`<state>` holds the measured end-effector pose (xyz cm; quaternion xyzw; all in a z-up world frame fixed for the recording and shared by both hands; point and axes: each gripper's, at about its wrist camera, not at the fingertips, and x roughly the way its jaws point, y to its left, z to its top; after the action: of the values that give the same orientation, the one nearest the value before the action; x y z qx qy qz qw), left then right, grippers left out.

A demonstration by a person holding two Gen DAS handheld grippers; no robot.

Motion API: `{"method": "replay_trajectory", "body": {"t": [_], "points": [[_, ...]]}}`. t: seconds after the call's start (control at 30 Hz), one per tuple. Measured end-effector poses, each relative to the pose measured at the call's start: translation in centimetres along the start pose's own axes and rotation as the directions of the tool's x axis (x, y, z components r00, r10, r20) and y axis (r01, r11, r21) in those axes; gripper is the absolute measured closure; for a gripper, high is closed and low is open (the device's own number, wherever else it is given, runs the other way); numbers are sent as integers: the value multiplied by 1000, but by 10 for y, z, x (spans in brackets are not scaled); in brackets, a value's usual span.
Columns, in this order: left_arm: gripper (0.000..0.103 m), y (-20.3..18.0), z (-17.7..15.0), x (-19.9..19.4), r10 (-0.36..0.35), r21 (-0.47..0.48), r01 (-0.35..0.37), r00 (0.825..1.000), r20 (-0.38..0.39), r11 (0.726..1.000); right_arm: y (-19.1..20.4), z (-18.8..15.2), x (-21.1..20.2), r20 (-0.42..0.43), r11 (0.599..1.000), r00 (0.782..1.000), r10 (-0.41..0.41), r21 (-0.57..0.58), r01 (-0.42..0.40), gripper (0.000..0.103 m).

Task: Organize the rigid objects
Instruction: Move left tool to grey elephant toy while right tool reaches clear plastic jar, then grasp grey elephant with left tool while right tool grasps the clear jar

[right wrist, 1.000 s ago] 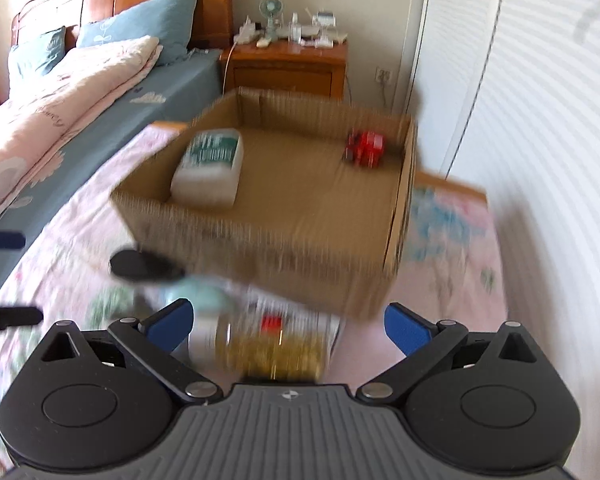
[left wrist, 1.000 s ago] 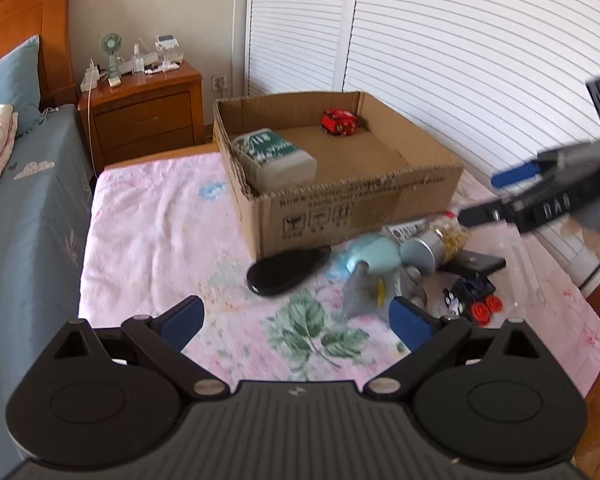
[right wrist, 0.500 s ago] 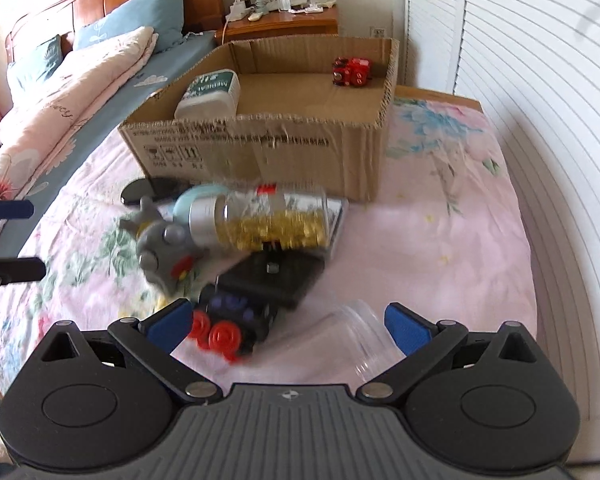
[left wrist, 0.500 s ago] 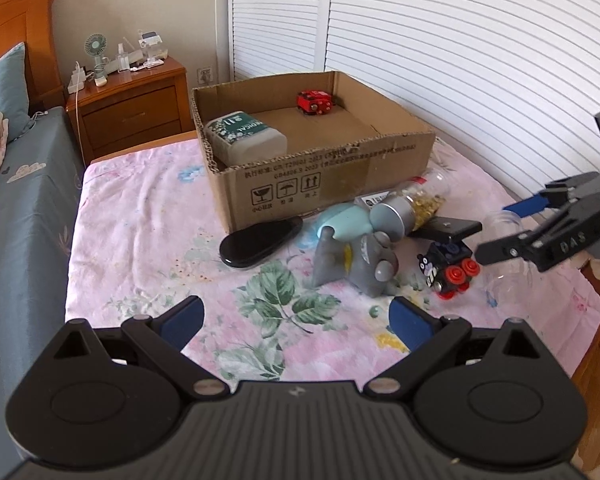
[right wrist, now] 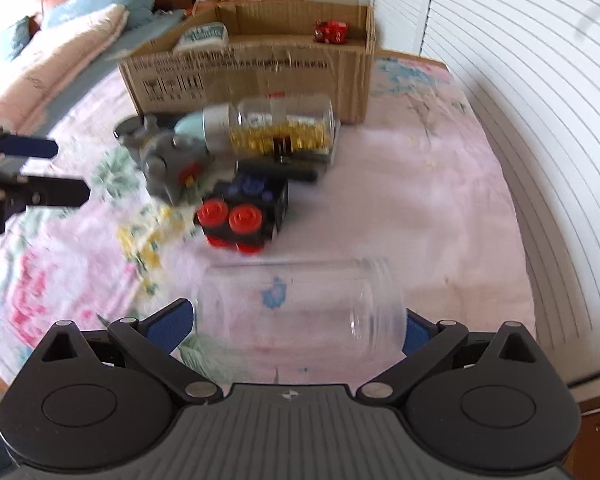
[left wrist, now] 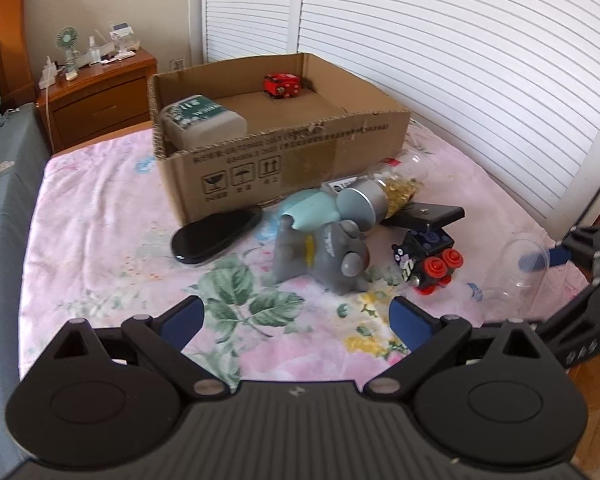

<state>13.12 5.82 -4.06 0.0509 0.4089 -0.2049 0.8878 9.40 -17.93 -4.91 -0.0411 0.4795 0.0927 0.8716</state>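
My right gripper (right wrist: 296, 326) has its fingers spread wide on either side of a clear jar (right wrist: 300, 312) lying on its side near the bed's right edge; the blue pads (right wrist: 168, 326) flank it, but I cannot tell whether they touch its wall. From my left wrist that jar (left wrist: 516, 276) shows only as a faint glassy shape with one right-hand blue pad (left wrist: 540, 258) seen through it. My left gripper (left wrist: 296, 318) is spread open and empty over the floral sheet (left wrist: 100, 240). Beyond my right fingers sits a black toy train (right wrist: 244, 210) with red wheels, then a grey toy figure (right wrist: 168, 160) and a bottle of yellow capsules (right wrist: 276, 128) on its side, all close together. The left view adds what the right hides: a black oval case (left wrist: 214, 236) lying just beside the cardboard box's (left wrist: 300, 168) front wall, and a teal object (left wrist: 310, 210) touching the bottle's silver cap. Inside the box, a white-and-green container (left wrist: 202, 122) rests in the left corner and a small red car (left wrist: 282, 86) at the far wall. A wooden nightstand (left wrist: 100, 92) stands past the bed's far corner.
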Motion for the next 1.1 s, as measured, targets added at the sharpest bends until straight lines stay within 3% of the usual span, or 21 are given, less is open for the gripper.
{"method": "replay_trajectory", "body": {"t": [0.1, 0.7, 0.8, 0.83, 1.1], "points": [[5, -4, -1, 9, -5, 6, 5, 1000, -4, 1000, 4, -6, 4, 6, 999, 999, -33, -15, 33, 0], [8, -24, 12, 66, 60, 18, -61, 996, 61, 998, 3, -14, 2, 56, 999, 998, -15, -44, 18, 0], [19, -28, 12, 72, 60, 24, -62, 997, 50, 998, 3, -14, 2, 60, 999, 998, -14, -46, 17, 0], [26, -29, 12, 74, 63, 22, -64, 997, 48, 998, 3, -14, 1, 61, 999, 998, -14, -47, 16, 0], [31, -25, 8, 68, 52, 34, -53, 998, 35, 998, 2, -16, 1, 71, 999, 997, -8, -53, 12, 0]]}}
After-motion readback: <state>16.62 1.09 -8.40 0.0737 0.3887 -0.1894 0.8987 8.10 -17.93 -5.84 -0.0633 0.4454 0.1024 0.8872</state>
